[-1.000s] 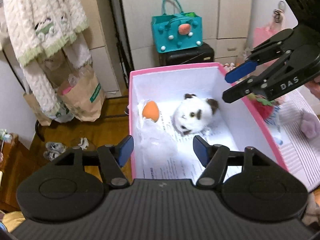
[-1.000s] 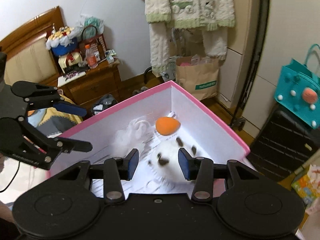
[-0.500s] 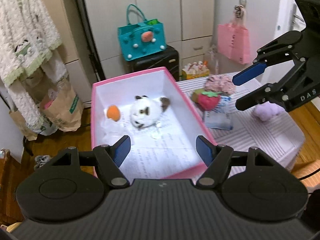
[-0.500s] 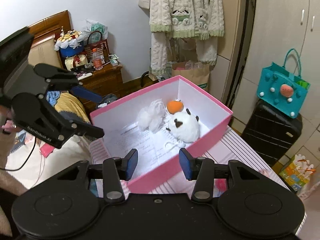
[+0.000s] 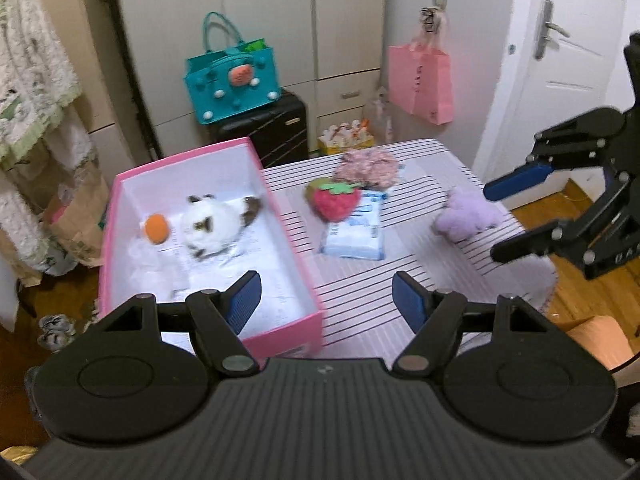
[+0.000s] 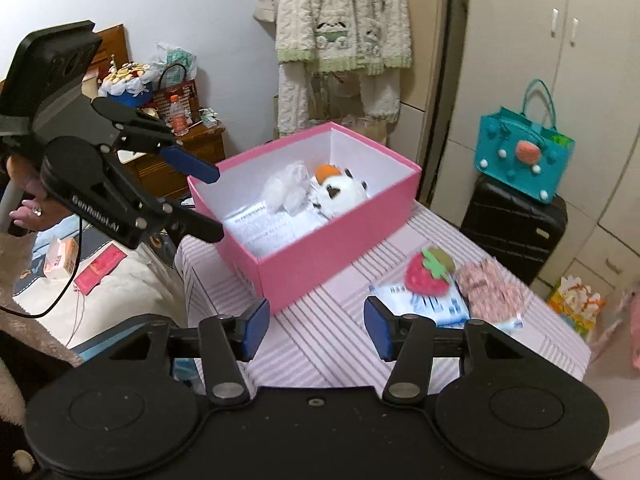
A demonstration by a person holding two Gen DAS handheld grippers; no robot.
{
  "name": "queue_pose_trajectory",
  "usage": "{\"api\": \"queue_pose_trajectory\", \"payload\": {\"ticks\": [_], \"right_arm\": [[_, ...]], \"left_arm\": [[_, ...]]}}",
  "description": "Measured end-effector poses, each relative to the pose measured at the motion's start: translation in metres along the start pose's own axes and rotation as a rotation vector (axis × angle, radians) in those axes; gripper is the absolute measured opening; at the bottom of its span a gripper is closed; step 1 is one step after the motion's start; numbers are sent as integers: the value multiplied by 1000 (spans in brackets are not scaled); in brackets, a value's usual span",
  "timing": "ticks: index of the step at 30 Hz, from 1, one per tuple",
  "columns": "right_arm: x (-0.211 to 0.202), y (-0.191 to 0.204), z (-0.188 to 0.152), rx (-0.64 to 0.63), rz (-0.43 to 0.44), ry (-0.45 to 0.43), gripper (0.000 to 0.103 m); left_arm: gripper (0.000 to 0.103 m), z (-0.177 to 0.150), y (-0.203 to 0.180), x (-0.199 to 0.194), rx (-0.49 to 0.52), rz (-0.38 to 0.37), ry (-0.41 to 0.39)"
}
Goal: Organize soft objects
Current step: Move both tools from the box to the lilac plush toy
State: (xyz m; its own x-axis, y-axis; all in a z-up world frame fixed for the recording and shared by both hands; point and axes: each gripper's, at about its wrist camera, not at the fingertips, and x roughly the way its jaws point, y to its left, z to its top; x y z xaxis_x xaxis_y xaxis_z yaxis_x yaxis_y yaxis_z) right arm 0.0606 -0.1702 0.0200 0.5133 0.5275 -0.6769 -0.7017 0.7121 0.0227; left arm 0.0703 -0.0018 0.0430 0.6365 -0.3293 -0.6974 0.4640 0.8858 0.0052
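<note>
We hold both tools above the near edge of the striped desk [image 5: 400, 280], and neither has anything in it. Our left tool [image 5: 326, 300] stands about half open with only air between its blue pads. Our right tool [image 6: 316, 330] is opening its jaws at this moment, also with nothing between them.

The pink box [image 5: 280, 216] sits at one end of the desk and serves as the collecting place. A white plush with dark patches [image 5: 216, 224], an orange ball [image 5: 157, 230] and a bit of white fluff [image 6: 286, 188] already lie inside it on printed paper.

Four soft things wait outside the box, well apart from it on the bare cloth. The strawberry plush [image 5: 334, 202] rests partly on a blue-and-white pack [image 5: 354, 234], with a pink knitted bundle [image 5: 368, 166] just behind it. The purple plush [image 5: 466, 216] lies nearest our right tool, seen from the left camera [image 5: 516, 216].

We judge the sorting about half done. The right tool's widening jaws suit the purple plush, which looks squashy and easy to pinch. The strawberry may drag the pack along if we grip too low.
</note>
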Motion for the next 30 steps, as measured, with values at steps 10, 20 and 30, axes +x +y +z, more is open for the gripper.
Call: {"api": "queue_pose_trajectory", "payload": {"ticks": [10,20,30], "right_arm": [[-7,-25,-75,88,-77,-33,75],[30,-74,-135,255,-252,-104,81],[50,-120,-165,251,-337,-77,91]], "left_arm": [[72,3,-51,54,51,-117,-47],[74,4,-70,129,6,-113,-42],[72,14,-96,192,-68,-253,-30]]}}
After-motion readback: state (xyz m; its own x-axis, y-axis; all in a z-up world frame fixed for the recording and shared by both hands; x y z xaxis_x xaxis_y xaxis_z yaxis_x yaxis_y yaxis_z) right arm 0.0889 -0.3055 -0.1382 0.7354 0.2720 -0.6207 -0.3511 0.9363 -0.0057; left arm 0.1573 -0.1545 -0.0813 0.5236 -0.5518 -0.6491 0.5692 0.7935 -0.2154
